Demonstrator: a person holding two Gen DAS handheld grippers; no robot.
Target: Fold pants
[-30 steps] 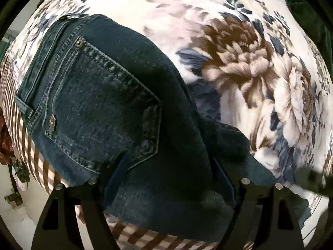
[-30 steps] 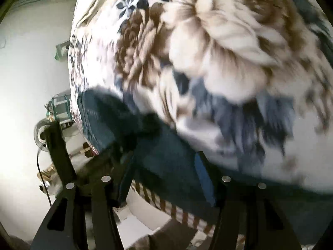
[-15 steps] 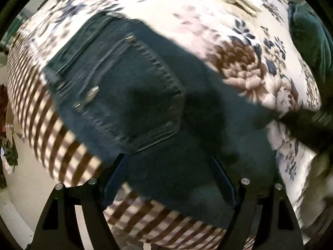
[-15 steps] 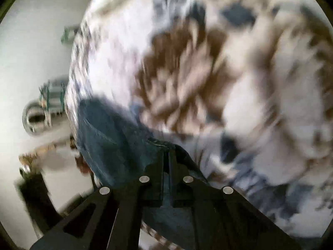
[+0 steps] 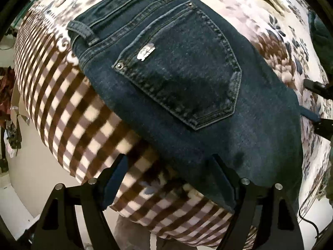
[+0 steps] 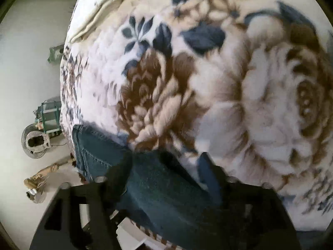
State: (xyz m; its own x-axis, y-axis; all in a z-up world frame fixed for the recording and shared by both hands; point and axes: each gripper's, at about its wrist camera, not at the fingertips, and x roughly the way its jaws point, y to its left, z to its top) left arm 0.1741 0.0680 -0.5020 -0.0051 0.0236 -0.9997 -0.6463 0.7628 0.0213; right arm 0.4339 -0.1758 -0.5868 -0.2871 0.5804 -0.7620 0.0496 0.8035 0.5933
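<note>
Surface: bed covered by a cream plush blanket with brown and blue-grey flowers [image 6: 208,87]; its near edge carries a brown-and-white checked border [image 5: 68,108] that falls away toward a pale floor.
Background: right wrist view shows a round metal fan-like object [image 6: 34,143] and some clutter on the floor, well apart from the bed.
Task item: dark blue denim pants [image 5: 187,87], lying along the near edge of the bed, seat side up, one stitched back pocket with a small metal badge facing the camera, waistband and belt loop toward the far left corner.
Fold state (judgement): pants appear already doubled leg over leg; lengthwise folds remain to be done.
Left gripper [image 5: 168,179]: jaws apart, empty, poised low over the near edge; one finger hangs above the checked border, the other above the denim below the pocket.
Right gripper [image 6: 166,170]: jaws apart, straddling denim further along the leg; view is blurred, so contact with the cloth cannot be confirmed.
Step in hand (judgement): taking a fresh hold for the next fold.
Technique note: pinch all layers together at the folded edge, both grippers level.
Risk: catching only the top layer would drag the stack apart; blanket pile may get pinched too.
</note>
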